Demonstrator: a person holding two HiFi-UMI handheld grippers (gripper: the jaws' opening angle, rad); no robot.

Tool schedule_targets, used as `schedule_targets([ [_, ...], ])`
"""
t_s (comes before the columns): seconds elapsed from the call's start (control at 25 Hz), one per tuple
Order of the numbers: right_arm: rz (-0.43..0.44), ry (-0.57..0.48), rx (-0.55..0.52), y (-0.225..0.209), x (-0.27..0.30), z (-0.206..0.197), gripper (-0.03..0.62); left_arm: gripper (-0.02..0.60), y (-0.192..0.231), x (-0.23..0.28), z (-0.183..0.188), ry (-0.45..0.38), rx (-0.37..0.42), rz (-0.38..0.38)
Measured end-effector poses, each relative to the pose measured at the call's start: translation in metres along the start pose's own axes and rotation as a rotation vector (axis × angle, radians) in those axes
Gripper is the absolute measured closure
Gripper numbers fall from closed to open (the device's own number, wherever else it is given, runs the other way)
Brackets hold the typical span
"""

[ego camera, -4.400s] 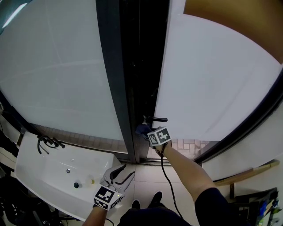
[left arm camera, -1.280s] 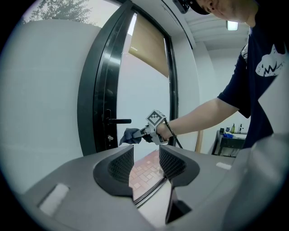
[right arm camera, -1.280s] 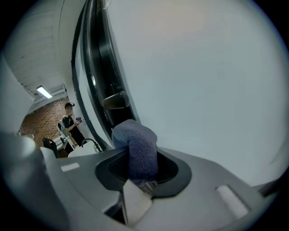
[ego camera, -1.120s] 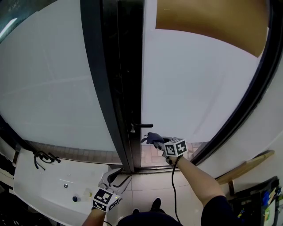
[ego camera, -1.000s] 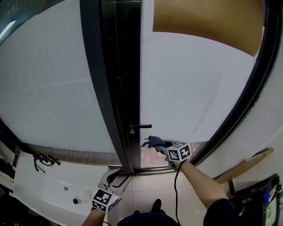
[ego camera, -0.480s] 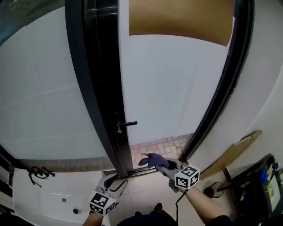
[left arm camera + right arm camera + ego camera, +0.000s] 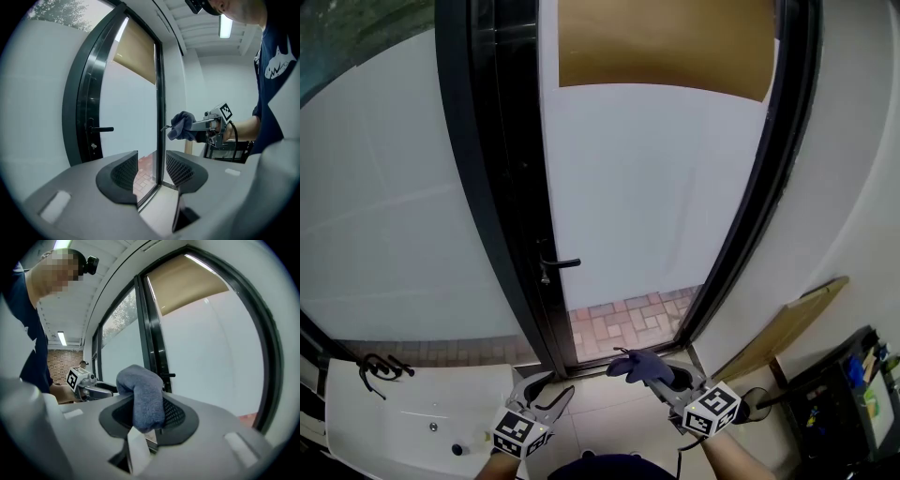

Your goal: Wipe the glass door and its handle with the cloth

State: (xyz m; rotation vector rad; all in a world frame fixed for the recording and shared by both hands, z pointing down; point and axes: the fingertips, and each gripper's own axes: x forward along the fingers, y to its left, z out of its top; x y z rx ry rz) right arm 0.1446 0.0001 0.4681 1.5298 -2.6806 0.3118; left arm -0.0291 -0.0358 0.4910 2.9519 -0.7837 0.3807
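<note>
The glass door [image 7: 647, 187] has a frosted pane in a black frame, and its black lever handle [image 7: 559, 263] sits at the pane's left edge. My right gripper [image 7: 664, 377] is low, well below and to the right of the handle, shut on a blue-grey cloth [image 7: 639, 365]. In the right gripper view the cloth [image 7: 143, 397] bulges up between the jaws, with the handle [image 7: 168, 376] far behind. My left gripper [image 7: 548, 390] hangs low by the door's foot, open and empty. Its own view shows the handle [image 7: 101, 129] and the cloth [image 7: 182, 125] apart.
A white washbasin [image 7: 389, 427] with a black tap [image 7: 377, 366] lies at the lower left. A brown blind [image 7: 666, 42] covers the door's top. A wooden board [image 7: 787, 328] leans on the right wall. Brick paving [image 7: 623, 323] shows through the door's bottom.
My right gripper has drawn the cloth down and back, away from the handle and the glass. The head view has shifted, so the door stands further left. The left gripper stays low.
</note>
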Motion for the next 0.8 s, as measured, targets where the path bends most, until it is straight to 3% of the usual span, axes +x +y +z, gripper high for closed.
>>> schedule_targets([
  [0.16,-0.014,-0.001,-0.006,-0.003,-0.018,0.002,0.482,0.351,-0.011,-0.002,0.007,-0.012,0.029,0.045],
  [0.36,-0.014,-0.016,0.002,-0.005,-0.028,0.006,0.482,0.350,-0.028,-0.006,0.017,-0.033,0.059,0.031],
  [0.48,-0.014,-0.011,0.002,-0.008,-0.030,0.004,0.482,0.416,-0.039,-0.004,0.018,-0.024,0.067,0.000],
  [0.6,-0.017,-0.005,0.011,-0.012,-0.036,0.001,0.482,0.432,-0.047,-0.003,0.021,-0.032,0.075,-0.008],
  [0.8,-0.027,0.004,0.036,-0.018,-0.041,-0.005,0.482,0.529,-0.045,-0.005,0.022,-0.043,0.075,0.029],
])
